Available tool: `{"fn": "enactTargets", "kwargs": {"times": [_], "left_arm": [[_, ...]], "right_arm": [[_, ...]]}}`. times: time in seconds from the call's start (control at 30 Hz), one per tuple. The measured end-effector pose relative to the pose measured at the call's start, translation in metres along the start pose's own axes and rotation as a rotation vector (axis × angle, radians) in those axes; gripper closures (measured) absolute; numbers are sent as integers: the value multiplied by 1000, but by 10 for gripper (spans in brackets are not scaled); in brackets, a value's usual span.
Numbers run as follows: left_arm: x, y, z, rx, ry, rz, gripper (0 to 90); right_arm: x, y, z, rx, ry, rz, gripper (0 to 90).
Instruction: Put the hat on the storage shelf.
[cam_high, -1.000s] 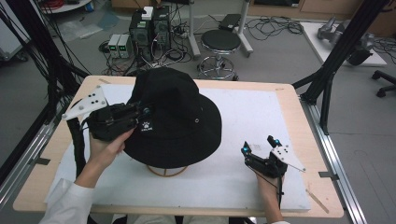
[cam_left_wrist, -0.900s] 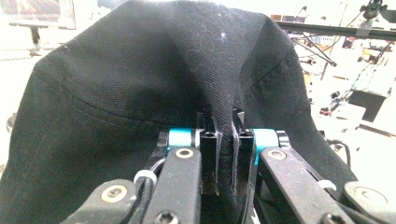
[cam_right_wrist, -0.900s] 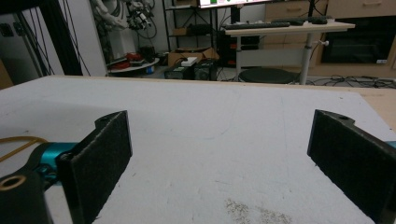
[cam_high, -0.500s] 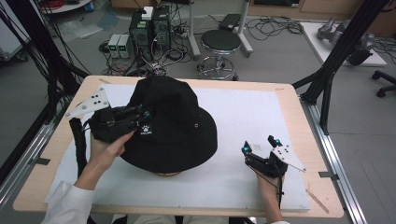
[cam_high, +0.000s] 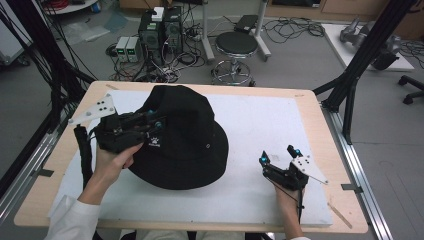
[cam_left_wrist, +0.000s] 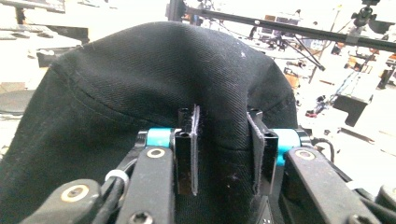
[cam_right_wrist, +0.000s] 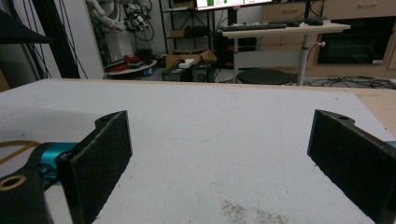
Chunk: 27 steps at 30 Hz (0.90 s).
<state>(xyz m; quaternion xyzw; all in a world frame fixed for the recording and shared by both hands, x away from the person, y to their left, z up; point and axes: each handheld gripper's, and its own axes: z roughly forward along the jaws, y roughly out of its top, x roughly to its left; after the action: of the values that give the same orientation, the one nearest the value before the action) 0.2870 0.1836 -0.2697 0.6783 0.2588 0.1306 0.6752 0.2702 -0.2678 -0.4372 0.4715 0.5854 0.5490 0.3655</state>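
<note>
A black bucket hat (cam_high: 185, 135) lies crown up on the white mat (cam_high: 270, 120), left of centre. My left gripper (cam_high: 155, 125) comes at it from the left, held by a hand, and is shut on a fold of the hat's side. In the left gripper view the black fabric (cam_left_wrist: 163, 70) bulges between and above the two jaws (cam_left_wrist: 224, 140). My right gripper (cam_high: 277, 155) rests on the mat near the front right, open. Its two black pads (cam_right_wrist: 219, 154) stand wide apart with only bare mat (cam_right_wrist: 210, 107) between them.
The wooden table (cam_high: 320, 105) edges the mat on all sides. Beyond its far edge stand a round stool (cam_high: 236, 45), computer boxes (cam_high: 160, 30) and loose cables. Black frame poles (cam_high: 360, 60) rise at the right and left.
The hat has come down flat onto the mat with my left gripper on it; its tan underside at the front no longer shows. The right gripper has stayed put.
</note>
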Motion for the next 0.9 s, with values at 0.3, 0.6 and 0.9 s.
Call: {"fn": "enactTargets", "kwargs": {"times": [0.3,0.6,0.9], "left_arm": [[2,0,-17,-87,30,18,479],[7,3,-40,-154,101,1,434],[22,-1,-66,-201,201,-34,408]], "right_arm": [[0,0,0,1,-3,-1,56],[0,0,0,-2,-7,-1,56],[0,0,-1,-4,-12,-1,56]]}}
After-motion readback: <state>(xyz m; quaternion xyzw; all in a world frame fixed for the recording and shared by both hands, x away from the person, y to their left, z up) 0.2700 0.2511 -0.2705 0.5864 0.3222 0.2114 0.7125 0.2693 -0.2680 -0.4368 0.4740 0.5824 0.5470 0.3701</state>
